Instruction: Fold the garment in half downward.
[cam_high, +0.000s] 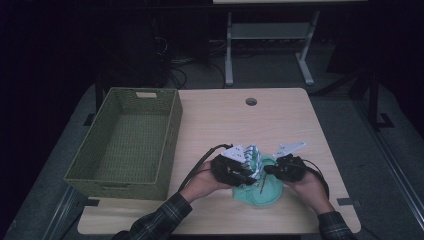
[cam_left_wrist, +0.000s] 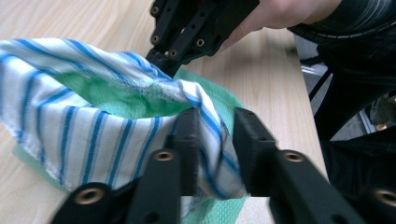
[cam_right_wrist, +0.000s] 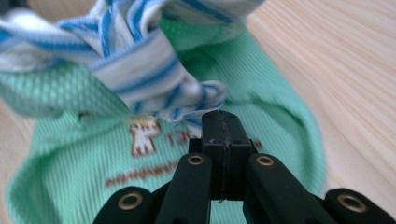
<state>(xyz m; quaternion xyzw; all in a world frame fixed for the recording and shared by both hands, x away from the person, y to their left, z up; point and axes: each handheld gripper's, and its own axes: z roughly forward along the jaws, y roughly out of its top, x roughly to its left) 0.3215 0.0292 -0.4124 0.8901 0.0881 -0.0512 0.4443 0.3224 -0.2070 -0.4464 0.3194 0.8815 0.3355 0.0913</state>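
Item inspected: a blue-and-white striped cloth (cam_left_wrist: 93, 135) lying bunched on a green mesh garment (cam_right_wrist: 93, 177), both on the wooden surface (cam_high: 225, 120), lower centre-right of the high view. A woven green basket (cam_high: 127, 142) stands at left, apart from them.

Left gripper (cam_left_wrist: 212, 140): fingers part-open, with a fold of the striped cloth between them; whether they are pinching it cannot be told.

Right gripper (cam_right_wrist: 222, 135): fingers closed together, tips at the twisted corner of the striped cloth; whether any fabric is caught cannot be told.

Assessment: both textiles appear light, limp and non-fragile. The mesh may cling to the cloth. Best hold: hemmed edges or corners, taken well apart.
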